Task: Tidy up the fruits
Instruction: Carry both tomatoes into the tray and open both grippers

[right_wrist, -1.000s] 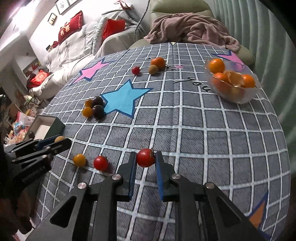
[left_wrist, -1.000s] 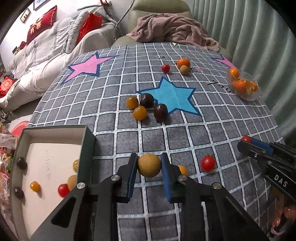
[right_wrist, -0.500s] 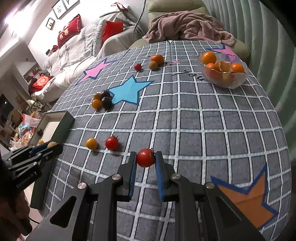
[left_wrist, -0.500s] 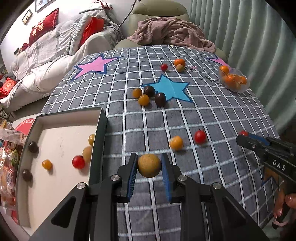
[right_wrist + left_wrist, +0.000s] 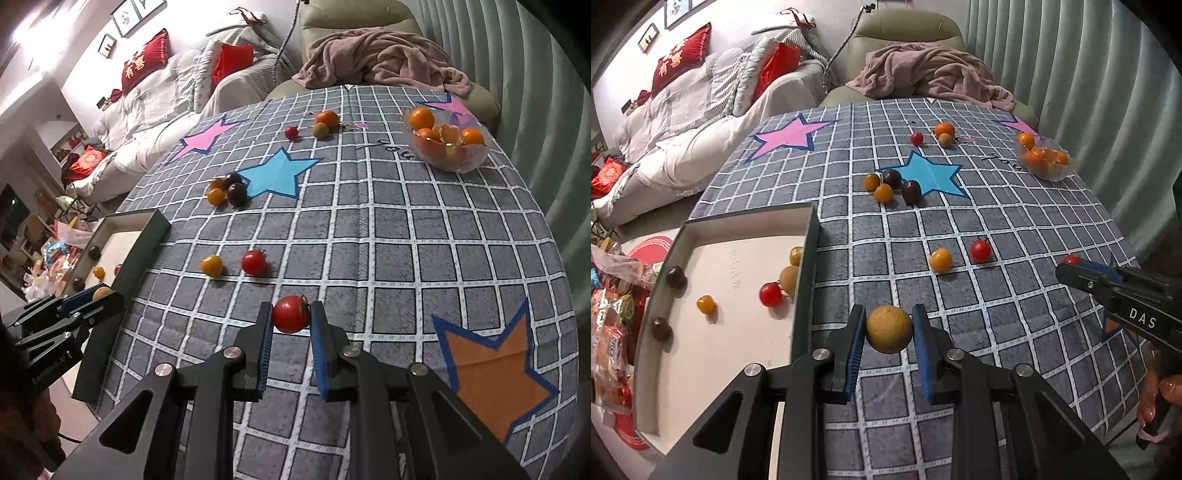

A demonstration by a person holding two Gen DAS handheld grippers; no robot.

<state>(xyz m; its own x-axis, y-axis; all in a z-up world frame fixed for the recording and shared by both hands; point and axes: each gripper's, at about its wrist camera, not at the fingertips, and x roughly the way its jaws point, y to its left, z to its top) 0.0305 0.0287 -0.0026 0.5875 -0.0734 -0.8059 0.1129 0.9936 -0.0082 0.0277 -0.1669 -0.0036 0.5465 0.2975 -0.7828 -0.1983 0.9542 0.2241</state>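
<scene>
**Both tongs loaded above the cloth**

Left of the left tongs [image 5: 888,334] lies the box [image 5: 809,258], with several small fruits inside. These tongs pinch a tan fruit [image 5: 888,328] just right of the box wall. Ahead and to the right, a yellow tomato [image 5: 940,259] and a red tomato [image 5: 980,250] rest on the cloth [image 5: 1015,229]. The right tongs [image 5: 291,319] pinch a red cherry tomato [image 5: 290,314]; the bowl [image 5: 448,155] of oranges stands far ahead to their right.

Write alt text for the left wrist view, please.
The left tongs grip a tan fruit above a checked tablecloth, beside an open box holding several small fruits. More fruits lie scattered on the cloth, and the right tongs hold a red tomato.
</scene>
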